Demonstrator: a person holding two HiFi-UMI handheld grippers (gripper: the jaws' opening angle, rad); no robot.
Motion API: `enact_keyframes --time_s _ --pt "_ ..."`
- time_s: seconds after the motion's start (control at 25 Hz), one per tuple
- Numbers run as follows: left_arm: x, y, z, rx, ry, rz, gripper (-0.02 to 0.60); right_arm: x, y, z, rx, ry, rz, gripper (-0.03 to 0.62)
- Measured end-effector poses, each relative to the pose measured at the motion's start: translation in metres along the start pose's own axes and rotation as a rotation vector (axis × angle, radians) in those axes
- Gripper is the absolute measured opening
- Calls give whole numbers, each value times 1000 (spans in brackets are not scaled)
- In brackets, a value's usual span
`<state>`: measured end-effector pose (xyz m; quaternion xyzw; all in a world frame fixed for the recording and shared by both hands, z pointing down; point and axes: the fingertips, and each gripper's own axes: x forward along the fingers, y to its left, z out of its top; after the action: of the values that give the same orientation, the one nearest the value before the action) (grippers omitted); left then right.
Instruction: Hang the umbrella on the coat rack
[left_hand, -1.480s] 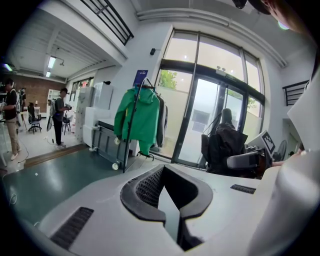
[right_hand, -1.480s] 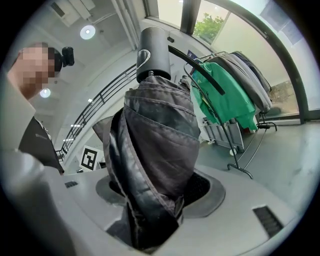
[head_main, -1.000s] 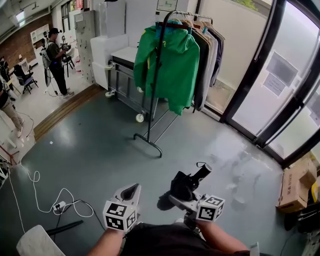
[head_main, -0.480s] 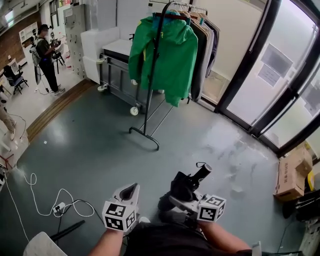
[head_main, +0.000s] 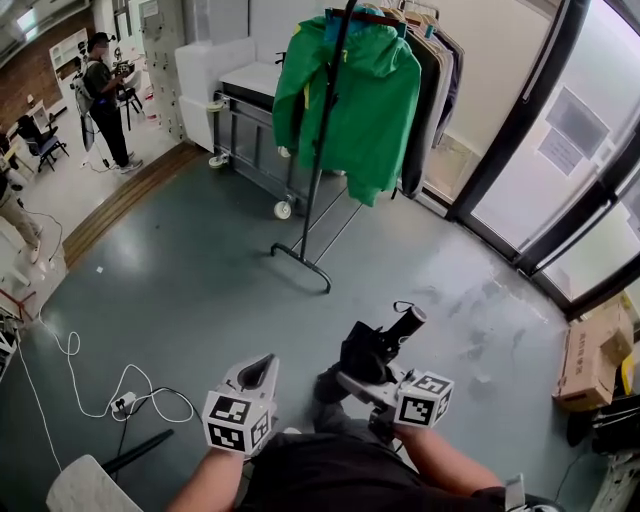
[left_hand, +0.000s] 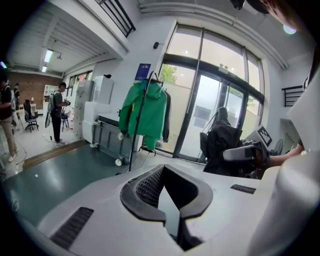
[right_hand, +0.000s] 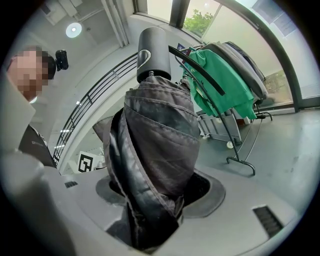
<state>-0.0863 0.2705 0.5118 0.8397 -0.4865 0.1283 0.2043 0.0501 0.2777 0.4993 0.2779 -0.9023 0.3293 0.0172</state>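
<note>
A folded black umbrella (head_main: 368, 352) (right_hand: 155, 150) stands up out of my right gripper (head_main: 365, 372) (right_hand: 160, 187), which is shut on its fabric body. Its round handle (head_main: 407, 322) (right_hand: 152, 47) points up and away with a loop strap. The left gripper (head_main: 256, 373) (left_hand: 170, 180) is held beside it at the left, jaws open with nothing between them. The black coat rack (head_main: 322, 150) (left_hand: 140, 120) (right_hand: 225, 117) stands on the floor ahead, a green jacket (head_main: 355, 95) (left_hand: 145, 112) (right_hand: 222, 80) and darker coats hanging on it. From the left gripper view the umbrella (left_hand: 222, 145) shows at the right.
A wheeled metal table (head_main: 250, 125) stands behind the rack. Glass doors (head_main: 560, 160) run along the right, with a cardboard box (head_main: 590, 365) near them. A white cable (head_main: 110, 395) lies on the floor at the left. A person (head_main: 105, 95) stands far back left.
The head view has swung a little and the rack's top has slid out of frame. Both grippers have edged forward together, the umbrella held as before.
</note>
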Motion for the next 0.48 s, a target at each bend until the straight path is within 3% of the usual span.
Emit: enact_keyframes --time_s 0.48 --pt "74 26 63 31 -12 16 15 42 -59 63 -17 8 37 258"
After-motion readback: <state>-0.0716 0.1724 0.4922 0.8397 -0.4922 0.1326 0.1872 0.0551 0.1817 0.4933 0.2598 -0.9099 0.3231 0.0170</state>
